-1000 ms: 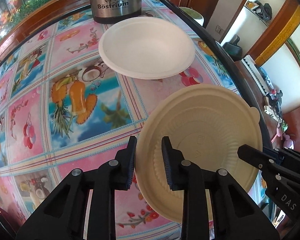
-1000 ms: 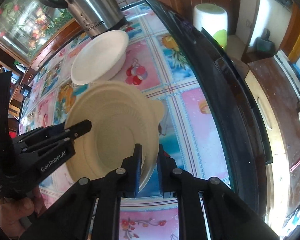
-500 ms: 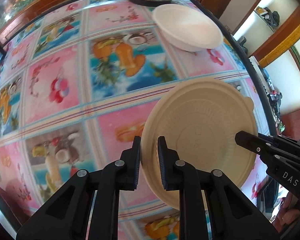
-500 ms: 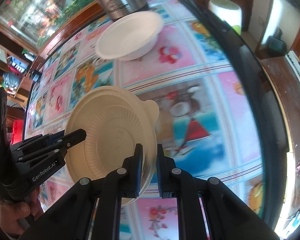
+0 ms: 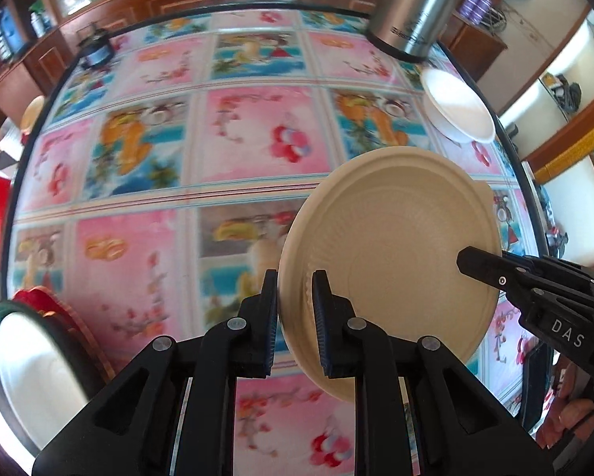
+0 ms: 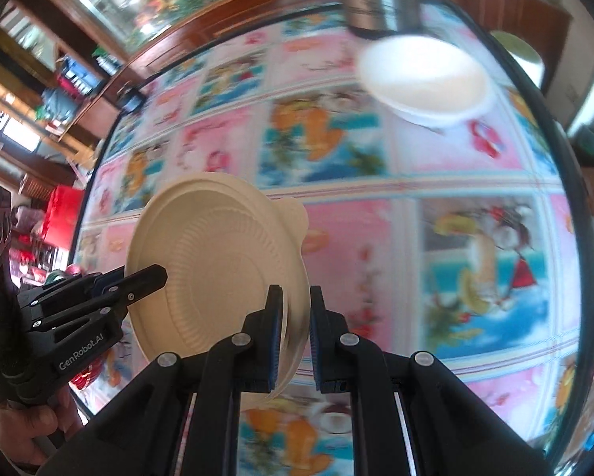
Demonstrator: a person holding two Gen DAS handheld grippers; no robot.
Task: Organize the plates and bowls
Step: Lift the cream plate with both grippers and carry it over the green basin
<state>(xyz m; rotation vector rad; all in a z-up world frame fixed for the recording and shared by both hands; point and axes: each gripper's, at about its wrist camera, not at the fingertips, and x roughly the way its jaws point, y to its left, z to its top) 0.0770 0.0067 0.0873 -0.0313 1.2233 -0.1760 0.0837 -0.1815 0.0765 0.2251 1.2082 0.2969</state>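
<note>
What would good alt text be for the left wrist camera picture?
Both grippers hold a beige plate by opposite edges above a round table with a colourful fruit-print cover: the left gripper clamps its near rim, the right gripper reaches in from the right. A white bowl and a steel jug stand at the far edge.

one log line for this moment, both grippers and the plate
left gripper: shut on beige plate | right gripper: shut on beige plate | plate: tilted above table | white bowl: beside steel flask
</note>
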